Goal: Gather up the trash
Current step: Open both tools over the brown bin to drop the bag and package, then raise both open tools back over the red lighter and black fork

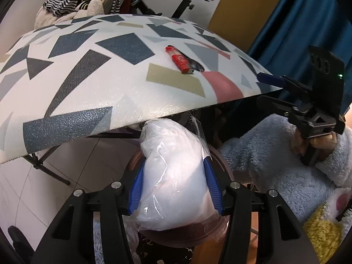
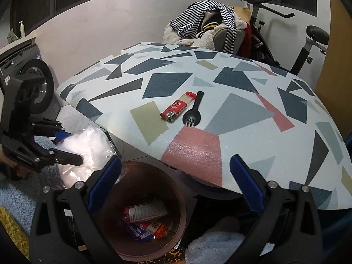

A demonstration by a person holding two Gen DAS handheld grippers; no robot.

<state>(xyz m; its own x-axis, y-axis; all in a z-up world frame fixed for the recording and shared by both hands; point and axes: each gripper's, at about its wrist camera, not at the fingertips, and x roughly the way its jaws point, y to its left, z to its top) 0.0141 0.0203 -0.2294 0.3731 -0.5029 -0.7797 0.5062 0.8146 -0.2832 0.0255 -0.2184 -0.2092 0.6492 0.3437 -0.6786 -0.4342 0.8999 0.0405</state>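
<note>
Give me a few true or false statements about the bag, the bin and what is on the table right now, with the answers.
1. The left gripper is shut on the clear plastic bag. True.
2. The right gripper holds the lighter. False: its fingers are apart and hold nothing; the red lighter lies on the table.
3. The brown bin already has wrappers in it. True.
4. The black spork lies in the bin. False: it lies on the table beside the lighter.
</note>
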